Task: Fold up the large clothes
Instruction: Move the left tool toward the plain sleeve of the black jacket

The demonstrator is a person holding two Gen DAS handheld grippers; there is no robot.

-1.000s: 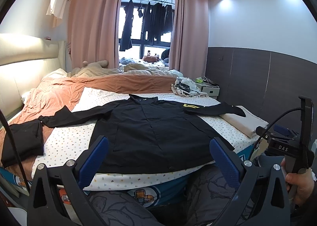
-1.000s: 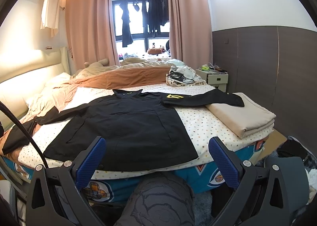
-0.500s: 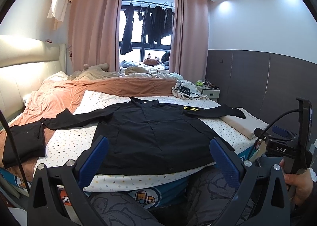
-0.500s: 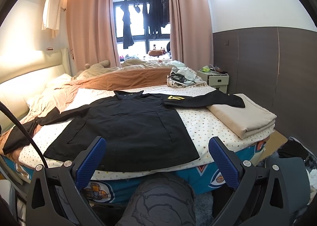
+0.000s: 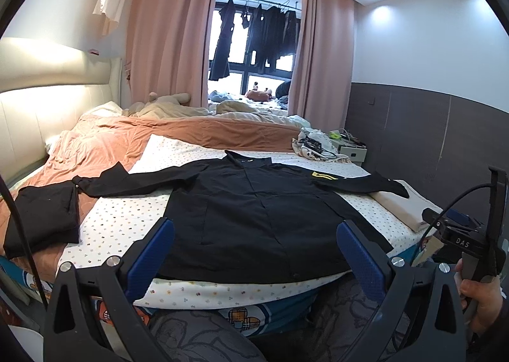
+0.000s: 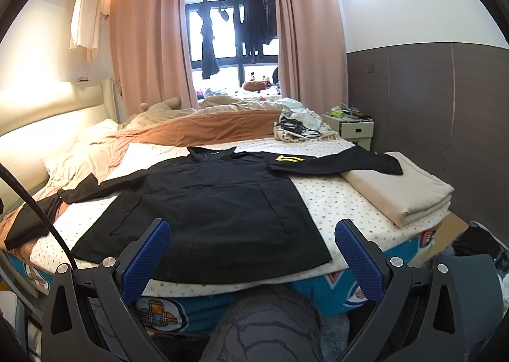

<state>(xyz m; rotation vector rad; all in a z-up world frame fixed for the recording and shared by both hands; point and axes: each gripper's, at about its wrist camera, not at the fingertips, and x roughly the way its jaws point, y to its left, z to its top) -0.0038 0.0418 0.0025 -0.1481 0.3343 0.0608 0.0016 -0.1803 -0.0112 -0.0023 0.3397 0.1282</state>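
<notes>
Lying flat ahead of both grippers, black jacket had sleeves spread left-right, hem nearest; left gripper and right gripper spread, empty.

The bed bears a black shirt and folded beige sheets.

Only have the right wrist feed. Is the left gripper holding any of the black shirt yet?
Observer: No. The left gripper is open, short of the black shirt hem.
Operator: Dark lump far left, is it part of the shirt?
Observer: It looks separate: a folded black garment beside the left sleeve cuff.
Operator: Where's my gripper from there?
Observer: The right hand holds the right gripper off the bed's near right corner, by the folded beige sheets.
</notes>
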